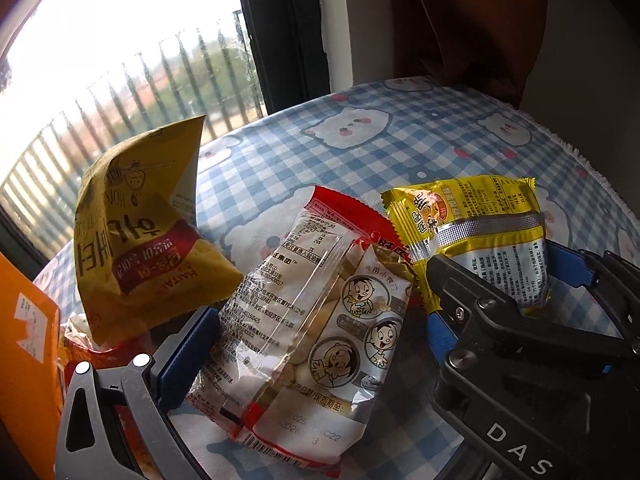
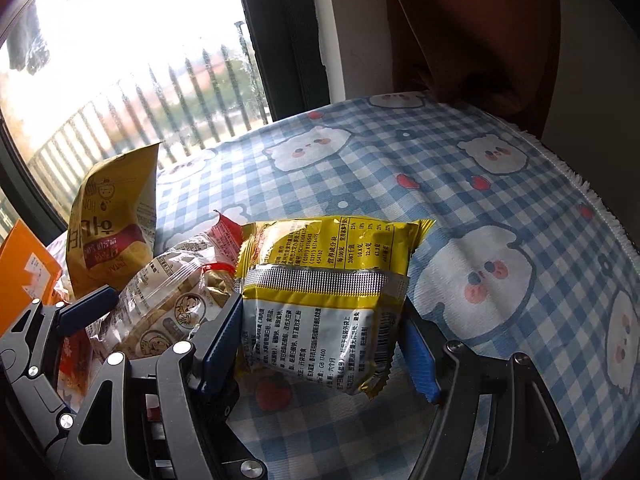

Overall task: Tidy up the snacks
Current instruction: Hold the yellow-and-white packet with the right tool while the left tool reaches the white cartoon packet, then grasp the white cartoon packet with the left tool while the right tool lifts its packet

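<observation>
**Two snack packs between two tongs**

Both tongs are tipped down toward a table covered with a blue checked cloth (image 2: 460, 184) with white bears on it.

The left gripper (image 1: 316, 320) is spread wide. A clear pack with cartoon faces (image 1: 304, 320) lies between its blue fingers (image 1: 188, 352). The fingers are not seen pressing on the pack, so it is let go.

The right gripper (image 2: 320, 344) is clamped on a yellow and silver pack (image 2: 320, 308). A blue pad is pressed on each side of the pack. The pack is held just above the cloth, right next to the clear pack.

A tall yellow bag (image 1: 136, 232) is stood up behind the clear pack, near the window (image 1: 120, 60). An orange box (image 1: 24, 340) is seen at the left edge.
</observation>
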{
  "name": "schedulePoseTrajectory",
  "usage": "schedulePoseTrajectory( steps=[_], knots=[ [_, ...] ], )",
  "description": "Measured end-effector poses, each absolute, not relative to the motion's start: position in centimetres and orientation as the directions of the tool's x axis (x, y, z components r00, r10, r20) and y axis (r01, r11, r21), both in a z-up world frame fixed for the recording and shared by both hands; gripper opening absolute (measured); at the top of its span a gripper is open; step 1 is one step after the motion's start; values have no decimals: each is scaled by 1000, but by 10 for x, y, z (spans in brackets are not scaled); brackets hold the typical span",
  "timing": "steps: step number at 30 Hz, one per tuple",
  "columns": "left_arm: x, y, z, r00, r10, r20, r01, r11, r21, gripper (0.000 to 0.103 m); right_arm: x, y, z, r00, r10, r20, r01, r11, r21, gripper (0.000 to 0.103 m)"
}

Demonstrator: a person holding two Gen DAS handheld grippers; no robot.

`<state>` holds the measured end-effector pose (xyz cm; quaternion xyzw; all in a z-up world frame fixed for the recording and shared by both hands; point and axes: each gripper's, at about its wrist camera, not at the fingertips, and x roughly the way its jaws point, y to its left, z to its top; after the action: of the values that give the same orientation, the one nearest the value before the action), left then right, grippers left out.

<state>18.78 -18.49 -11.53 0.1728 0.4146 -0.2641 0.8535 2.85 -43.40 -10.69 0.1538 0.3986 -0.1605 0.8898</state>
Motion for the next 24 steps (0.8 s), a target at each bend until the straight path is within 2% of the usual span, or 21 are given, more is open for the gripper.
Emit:
schedulePoseTrajectory(
  steps=[1, 2, 8, 11, 17, 24],
  knots=[
    [190, -184, -118, 510, -305, -804, 590, 805, 69, 99, 29, -435, -108, 627, -164, -761, 411, 900, 145, 74],
    [193, -184, -120, 502, -293, -813, 584, 809, 69, 88, 30, -435, -109, 625, -162, -764, 412, 899, 147, 74],
    [193, -181, -120, 499, -290, -817, 576, 815, 63, 63, 31, -435, -111, 630, -124, -767, 396, 900, 180, 74],
    [191, -180, -118, 498, -293, -816, 577, 814, 60, 56, 31, -435, -111, 631, -123, -766, 397, 899, 183, 74],
    [185, -170, -112, 502, -291, -815, 558, 829, 47, 47, 28, -429, -107, 642, -92, -761, 378, 902, 210, 74],
    [171, -158, -102, 519, -296, -802, 534, 845, 34, 43, 23, -416, -98, 661, -85, -746, 347, 915, 204, 75]
  ],
)
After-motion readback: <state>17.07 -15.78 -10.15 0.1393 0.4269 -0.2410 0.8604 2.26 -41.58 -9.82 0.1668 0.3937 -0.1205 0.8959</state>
